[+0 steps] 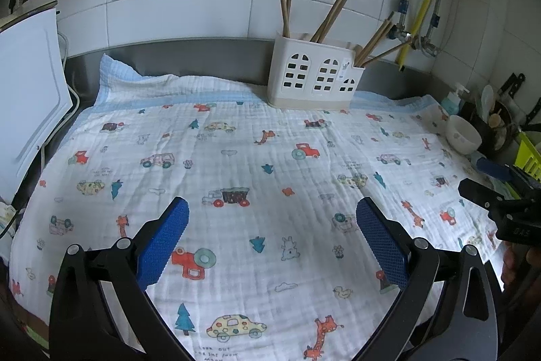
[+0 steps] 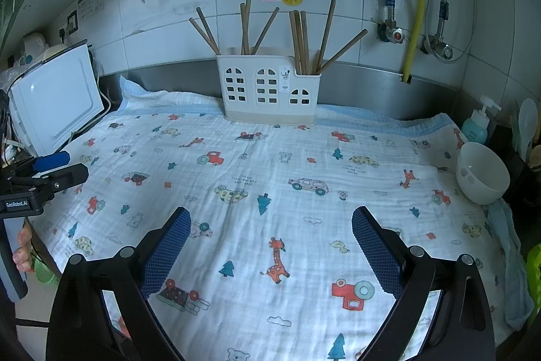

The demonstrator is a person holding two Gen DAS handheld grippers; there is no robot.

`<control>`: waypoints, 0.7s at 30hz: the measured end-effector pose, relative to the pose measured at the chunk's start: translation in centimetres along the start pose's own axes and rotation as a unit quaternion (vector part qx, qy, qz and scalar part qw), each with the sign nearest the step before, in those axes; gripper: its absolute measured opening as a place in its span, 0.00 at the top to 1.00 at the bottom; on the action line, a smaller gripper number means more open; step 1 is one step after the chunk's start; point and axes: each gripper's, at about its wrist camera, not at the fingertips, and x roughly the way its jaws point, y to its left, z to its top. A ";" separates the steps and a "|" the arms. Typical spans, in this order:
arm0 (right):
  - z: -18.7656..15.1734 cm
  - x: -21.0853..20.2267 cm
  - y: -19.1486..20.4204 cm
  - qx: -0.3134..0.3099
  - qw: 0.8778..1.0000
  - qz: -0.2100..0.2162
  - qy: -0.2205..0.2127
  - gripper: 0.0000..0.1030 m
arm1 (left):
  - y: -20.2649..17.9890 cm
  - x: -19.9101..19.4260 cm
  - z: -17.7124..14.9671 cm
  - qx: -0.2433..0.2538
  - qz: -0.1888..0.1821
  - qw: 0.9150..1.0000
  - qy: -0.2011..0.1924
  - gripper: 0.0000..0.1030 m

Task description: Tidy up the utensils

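A kitchen counter covered by a white cloth [image 2: 270, 192] printed with cartoon cars, trees and giraffes. At the far edge, against the tiled wall, stands a white plastic holder [image 2: 267, 83] with window-shaped cutouts, set on the cloth. Brown chopsticks [image 2: 301, 39] stand in it, leaning in several directions: some in the left part, some in the middle, and a bunch in the lower right compartment. The left gripper [image 1: 272, 225] hovers over the near part of the cloth with its blue-padded fingers wide apart, holding nothing. The right gripper [image 2: 270, 235] does the same, fingers spread and empty. A white bowl [image 2: 481, 173] sits at the right edge of the cloth, with a blue soap bottle [image 2: 476, 124] behind it. A white appliance [image 2: 57, 110] stands at the left. No loose utensils lie on the cloth, so the sorting looks finished or nearly so; the chopsticks are all in the holder.
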 end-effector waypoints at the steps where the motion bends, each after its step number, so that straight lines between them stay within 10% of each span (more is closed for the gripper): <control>1: 0.0 0.0 0.0 0.000 1.000 0.000 0.000 0.10 | 0.0 0.0 0.0 0.000 0.001 1.000 0.001 0.05; 21: -0.1 0.1 -0.1 -0.001 1.000 0.000 0.000 0.10 | -0.3 -0.5 0.1 0.001 -0.011 1.000 -0.014 0.05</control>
